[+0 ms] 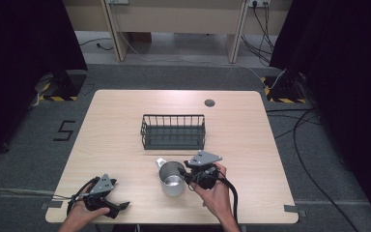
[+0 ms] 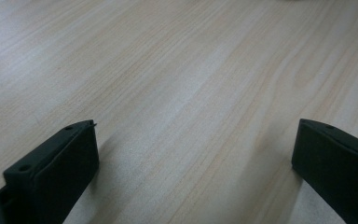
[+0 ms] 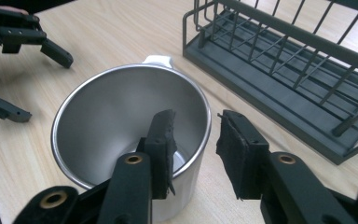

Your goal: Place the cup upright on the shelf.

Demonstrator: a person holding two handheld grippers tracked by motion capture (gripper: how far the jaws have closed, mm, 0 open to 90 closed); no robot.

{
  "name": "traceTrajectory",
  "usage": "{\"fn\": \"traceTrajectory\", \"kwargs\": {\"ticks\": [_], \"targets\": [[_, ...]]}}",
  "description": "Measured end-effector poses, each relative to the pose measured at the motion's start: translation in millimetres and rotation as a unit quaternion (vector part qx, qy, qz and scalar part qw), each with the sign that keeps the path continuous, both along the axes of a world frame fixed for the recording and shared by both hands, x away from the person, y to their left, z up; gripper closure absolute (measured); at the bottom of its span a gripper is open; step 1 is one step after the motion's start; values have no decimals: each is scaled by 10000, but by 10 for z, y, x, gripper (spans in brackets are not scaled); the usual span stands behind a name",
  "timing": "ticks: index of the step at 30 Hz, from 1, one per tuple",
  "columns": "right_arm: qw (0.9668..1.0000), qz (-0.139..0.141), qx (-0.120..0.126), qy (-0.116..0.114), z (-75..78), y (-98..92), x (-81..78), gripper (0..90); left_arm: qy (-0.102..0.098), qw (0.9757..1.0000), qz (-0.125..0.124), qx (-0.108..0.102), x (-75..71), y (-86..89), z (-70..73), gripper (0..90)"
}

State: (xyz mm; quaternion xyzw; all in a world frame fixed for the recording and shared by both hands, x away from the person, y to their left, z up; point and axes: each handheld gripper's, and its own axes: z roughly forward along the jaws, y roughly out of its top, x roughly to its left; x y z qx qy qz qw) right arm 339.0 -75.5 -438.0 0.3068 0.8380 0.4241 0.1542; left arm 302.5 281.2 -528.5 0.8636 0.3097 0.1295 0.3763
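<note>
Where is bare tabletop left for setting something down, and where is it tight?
Free: the light wooden table left of the dark wire basket, and its right side beyond the basket. Crowded: the near middle, where the shiny steel cup sits close before the basket with the right gripper astride its rim.

high: above, facing forward-down on table (image 1: 125, 121); left: grazes tabletop | right: close on cup (image 3: 130, 140), shared with high
</note>
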Motion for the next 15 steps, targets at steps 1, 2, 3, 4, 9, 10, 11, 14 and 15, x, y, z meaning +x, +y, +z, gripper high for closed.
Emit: {"fn": "traceTrajectory", "kwargs": {"ticks": [1,2,3,4,9,10,11,14,15], "targets": [[10000,15,-38,9,-4,13,8,675,1,10000,-2,0,0,0,0,0],[9999,49,-102,6,-8,28,23,701,2,10000,-3,2,0,0,0,0],[9999,68,-119,14,-11,39,33,720,3,10000,-2,0,0,0,0,0],[9999,97,-126,15,-12,42,40,727,3,10000,-4,0,0,0,0,0],[9994,227,-248,-18,5,65,111,781,3,10000,-3,-1,0,0,0,0],[9993,267,-248,2,9,65,125,788,3,10000,-4,0,0,0,0,0],[9992,299,-256,9,12,64,139,797,5,10000,-4,0,0,0,0,0],[9987,417,-295,49,21,65,184,834,1,10000,-3,-3,0,0,0,0],[9984,472,-309,38,20,70,202,844,2,10000,-3,-3,0,0,0,0]]}}
